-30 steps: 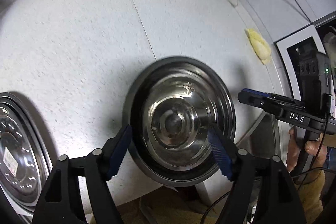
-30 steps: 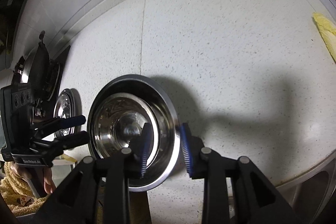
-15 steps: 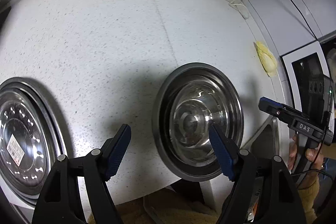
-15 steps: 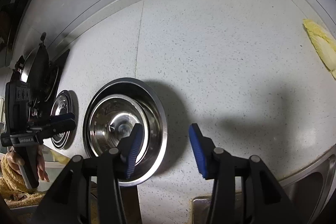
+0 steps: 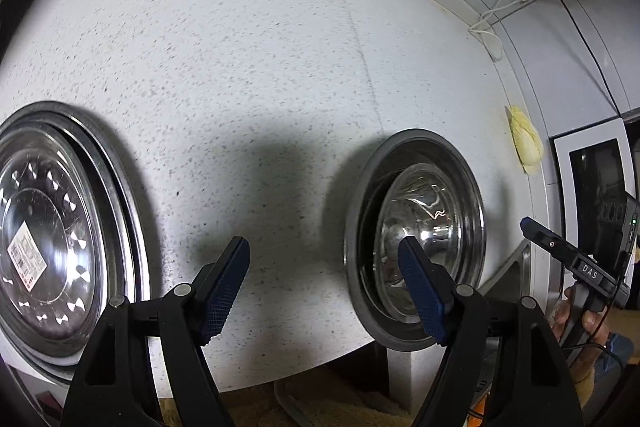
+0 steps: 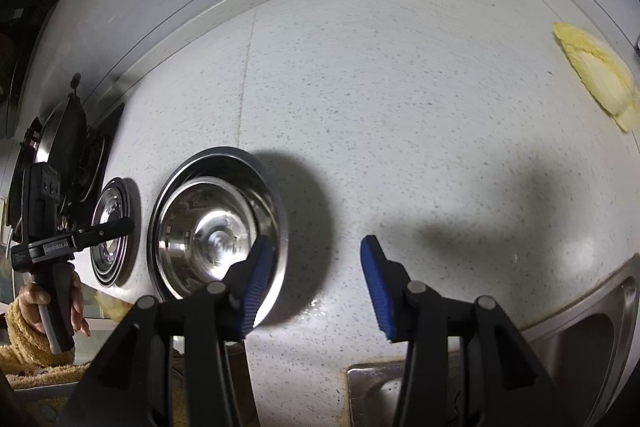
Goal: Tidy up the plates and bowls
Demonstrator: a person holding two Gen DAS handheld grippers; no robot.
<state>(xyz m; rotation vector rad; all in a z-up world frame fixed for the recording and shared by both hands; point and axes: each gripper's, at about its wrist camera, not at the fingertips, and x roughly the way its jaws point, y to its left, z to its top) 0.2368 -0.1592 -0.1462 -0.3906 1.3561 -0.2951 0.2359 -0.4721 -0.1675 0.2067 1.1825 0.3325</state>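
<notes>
**Nested steel bowls sit free on the counter, both tongs empty**

We see the round stainless-steel bowls (image 6: 218, 227), a smaller one nested inside a wider one, resting near the front edge of the speckled white countertop (image 6: 400, 107). Left of them lies a stack of shiny steel plates (image 5: 52, 231), the top one bearing a barcode sticker. The steel should be light, rigid and slippery, so we would pinch the thin rim. Our right gripper (image 6: 316, 277) hovers with jaws spread, its left pad seemingly just above the bowl's rim. Our left gripper (image 5: 324, 287) also gapes wide, between plates and bowls, holding nothing. A pale yellow cabbage leaf (image 6: 596, 75) lies far right.
</notes>
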